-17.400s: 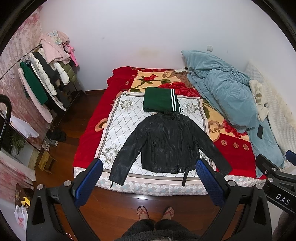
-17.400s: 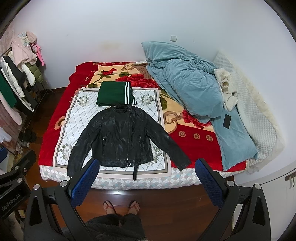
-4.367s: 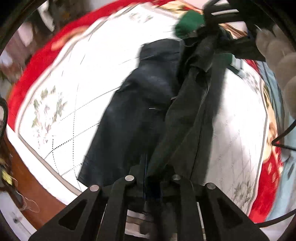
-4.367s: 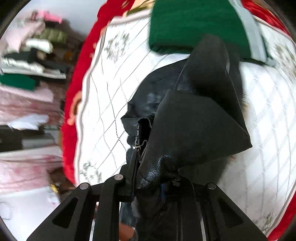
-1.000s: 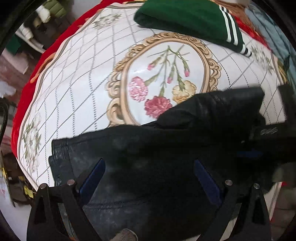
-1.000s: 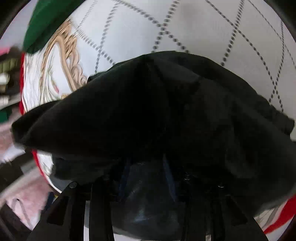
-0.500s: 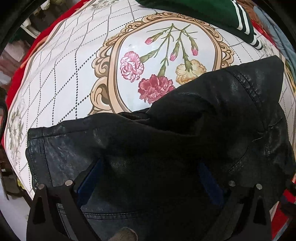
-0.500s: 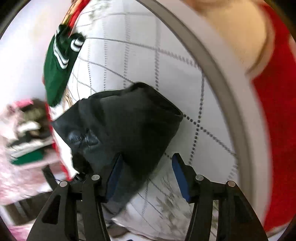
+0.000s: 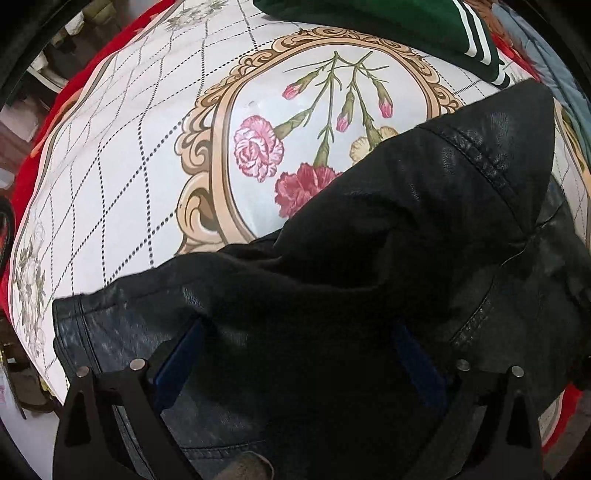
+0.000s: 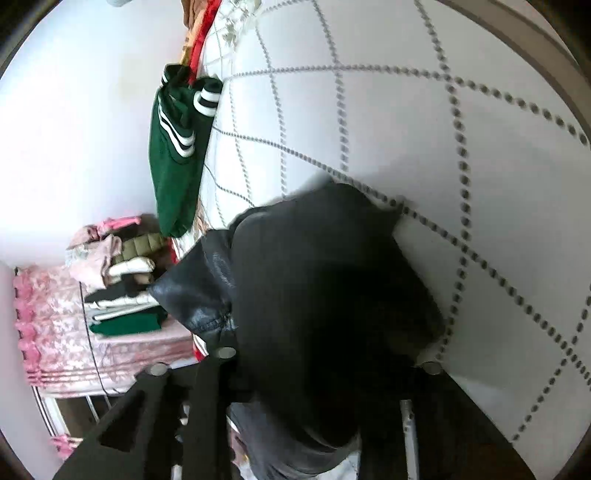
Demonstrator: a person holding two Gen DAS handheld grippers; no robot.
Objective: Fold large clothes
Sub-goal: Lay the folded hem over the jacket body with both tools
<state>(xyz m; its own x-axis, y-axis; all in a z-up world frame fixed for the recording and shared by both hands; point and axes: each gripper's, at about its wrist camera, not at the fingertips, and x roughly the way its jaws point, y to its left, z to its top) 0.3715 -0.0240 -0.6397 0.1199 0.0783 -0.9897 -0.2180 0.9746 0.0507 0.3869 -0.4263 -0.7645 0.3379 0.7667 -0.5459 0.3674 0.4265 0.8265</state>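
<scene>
A black leather jacket (image 9: 406, 240) lies folded in a heap on the white quilted blanket (image 9: 129, 166). My left gripper (image 9: 295, 354) points straight down over the jacket's near part. It is open wide, with its blue pads (image 9: 177, 362) far apart against the leather. In the right wrist view a fold of the jacket (image 10: 325, 280) drapes over my right gripper (image 10: 325, 369) and hides both fingertips. Its jaws are closing with that fold between them. Whether the pads press on it is hidden.
A folded green garment with white stripes (image 9: 388, 26) lies further up the blanket, also seen as the green garment (image 10: 173, 162). A red bedspread (image 9: 92, 74) borders the blanket. Clothes on a rack (image 10: 122, 280) stand beyond the bed's edge, against a pink wall covering.
The left gripper sank closer to the jacket. The right gripper let go, swung round to the jacket's side with its jaws apart, and now has the fold over its fingers again.
</scene>
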